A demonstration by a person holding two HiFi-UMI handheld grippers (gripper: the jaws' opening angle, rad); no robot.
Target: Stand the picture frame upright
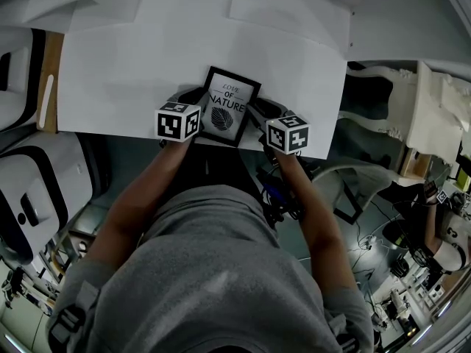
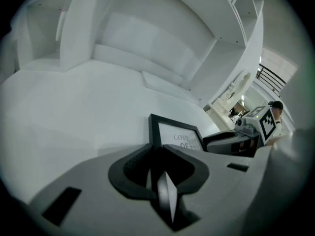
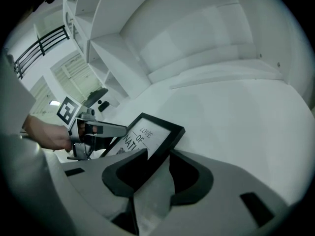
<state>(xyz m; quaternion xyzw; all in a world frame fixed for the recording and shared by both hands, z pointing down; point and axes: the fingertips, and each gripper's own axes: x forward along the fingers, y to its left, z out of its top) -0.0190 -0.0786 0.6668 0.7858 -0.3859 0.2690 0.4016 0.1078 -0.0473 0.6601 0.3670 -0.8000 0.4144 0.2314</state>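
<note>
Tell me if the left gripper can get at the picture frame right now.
Likely yes: the left gripper grips the picture frame by its left edge, with nothing in the way.

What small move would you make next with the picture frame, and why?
Probably tip the picture frame up about its near edge: the left gripper and the right gripper each clamp a side, and it is not yet upright.

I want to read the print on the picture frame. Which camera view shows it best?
The head view: nearly the whole picture frame and all its print show from above. The right gripper view shows most of it aslant; the left gripper view shows only one corner.
</note>
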